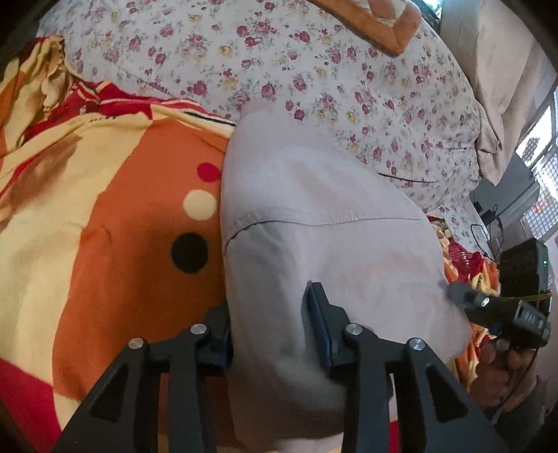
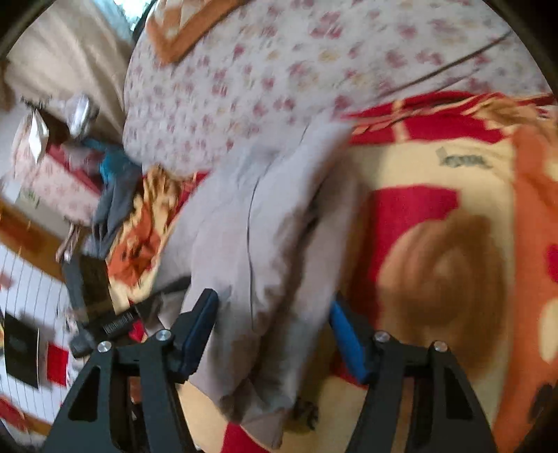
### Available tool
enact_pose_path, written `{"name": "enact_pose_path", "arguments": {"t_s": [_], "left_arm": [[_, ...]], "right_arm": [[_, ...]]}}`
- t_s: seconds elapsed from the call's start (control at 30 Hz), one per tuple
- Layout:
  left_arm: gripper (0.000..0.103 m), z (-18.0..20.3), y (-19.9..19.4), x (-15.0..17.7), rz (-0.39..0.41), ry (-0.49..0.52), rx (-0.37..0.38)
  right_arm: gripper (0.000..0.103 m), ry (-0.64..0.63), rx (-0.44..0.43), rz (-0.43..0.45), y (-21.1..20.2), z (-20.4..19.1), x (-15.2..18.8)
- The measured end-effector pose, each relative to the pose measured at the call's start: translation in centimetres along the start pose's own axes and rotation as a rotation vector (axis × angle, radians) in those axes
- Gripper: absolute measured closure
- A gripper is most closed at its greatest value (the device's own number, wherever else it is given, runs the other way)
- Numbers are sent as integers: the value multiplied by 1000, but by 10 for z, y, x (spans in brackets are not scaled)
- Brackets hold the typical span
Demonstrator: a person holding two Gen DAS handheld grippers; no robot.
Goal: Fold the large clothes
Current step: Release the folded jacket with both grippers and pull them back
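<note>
A pale grey garment lies lengthwise on an orange, cream and red blanket. In the left wrist view its near end runs between the fingers of my left gripper. The jaws stand a little apart around the cloth, which lies smooth and unpinched. My right gripper comes in from the right, its tip at the garment's right edge, with a hand holding it. In the blurred right wrist view the right gripper is open wide, straddling the garment with its blue pads on either side.
A white sheet with red flowers covers the bed beyond the blanket. An orange-edged cushion lies at the far end. A beige curtain and window are at the right. Clothes and boxes pile up beside the bed.
</note>
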State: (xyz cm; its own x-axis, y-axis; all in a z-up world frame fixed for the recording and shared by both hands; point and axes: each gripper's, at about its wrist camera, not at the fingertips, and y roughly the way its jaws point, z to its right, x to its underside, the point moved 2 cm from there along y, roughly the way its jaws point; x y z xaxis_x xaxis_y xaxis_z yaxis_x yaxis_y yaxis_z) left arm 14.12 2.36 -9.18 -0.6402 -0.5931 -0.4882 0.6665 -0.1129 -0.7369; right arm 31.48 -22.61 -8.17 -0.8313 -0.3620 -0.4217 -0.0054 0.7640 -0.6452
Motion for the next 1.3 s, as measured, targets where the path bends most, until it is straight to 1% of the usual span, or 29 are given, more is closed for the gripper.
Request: {"name": "enact_pose_path", "arguments": {"t_s": [0.07, 0.1, 0.13, 0.17, 0.2, 0.23, 0.27, 0.33, 0.37, 0.4, 0.47, 0.53, 0.6, 0.63, 0.67, 0.7, 0.77, 0.87, 0.9, 1.03, 1.1, 1.13, 1.23, 1.3], "left_arm": [[74, -4, -9, -1, 15, -28, 0], [74, -5, -16, -2, 38, -32, -21], [74, -5, -29, -3, 88, -18, -64], [74, -3, -37, -3, 121, -1, -85], [74, 1, -49, -2, 171, 29, -119], [74, 7, -58, 1, 210, 61, -142], [74, 15, -66, 6, 245, 100, -155], [68, 32, -78, 19, 282, 160, -169], [62, 40, -82, 28, 295, 181, -176], [56, 45, -84, 36, 295, 199, -175], [53, 56, -84, 51, 284, 233, -178], [50, 68, -83, 65, 286, 276, -218], [44, 77, -80, 77, 282, 302, -246], [42, 82, -78, 81, 284, 316, -261], [38, 85, -79, 87, 287, 324, -275], [35, 87, -78, 89, 288, 325, -294], [34, 90, -78, 91, 291, 312, -332], [26, 95, -83, 93, 303, 292, -400], [26, 95, -85, 95, 300, 280, -405], [26, 98, -98, 101, 267, 199, -338], [26, 100, -101, 105, 246, 173, -313], [26, 101, -102, 107, 230, 158, -309], [20, 110, -104, 114, 194, 129, -307], [18, 120, -104, 119, 172, 135, -312]], "right_arm": [[34, -1, 56, 61, -22, 0, -1], [34, -29, 101, 94, -31, -5, -1], [34, -97, 163, 138, -43, -17, 2], [34, -156, 199, 165, -50, -28, 6], [34, -220, 228, 189, -56, -40, 11], [34, -297, 267, 216, -61, -59, 17], [34, -343, 304, 239, -64, -72, 25], [34, -377, 368, 280, -74, -84, 38], [34, -376, 398, 294, -77, -88, 45], [33, -358, 418, 294, -78, -91, 54], [33, -307, 411, 258, -77, -92, 66], [33, -249, 405, 209, -75, -86, 79], [33, -217, 436, 195, -75, -78, 90], [33, -215, 473, 196, -77, -73, 97], [33, -220, 494, 196, -77, -71, 101], [33, -224, 511, 195, -75, -70, 103], [33, -239, 522, 200, -77, -70, 104], [33, -257, 541, 233, -85, -70, 104], [33, -257, 547, 237, -88, -69, 105], [33, -262, 563, 259, -98, -68, 106], [33, -276, 572, 278, -107, -70, 109], [33, -277, 570, 286, -110, -70, 111], [33, -271, 549, 314, -124, -69, 120], [33, -273, 529, 322, -131, -69, 127]]}}
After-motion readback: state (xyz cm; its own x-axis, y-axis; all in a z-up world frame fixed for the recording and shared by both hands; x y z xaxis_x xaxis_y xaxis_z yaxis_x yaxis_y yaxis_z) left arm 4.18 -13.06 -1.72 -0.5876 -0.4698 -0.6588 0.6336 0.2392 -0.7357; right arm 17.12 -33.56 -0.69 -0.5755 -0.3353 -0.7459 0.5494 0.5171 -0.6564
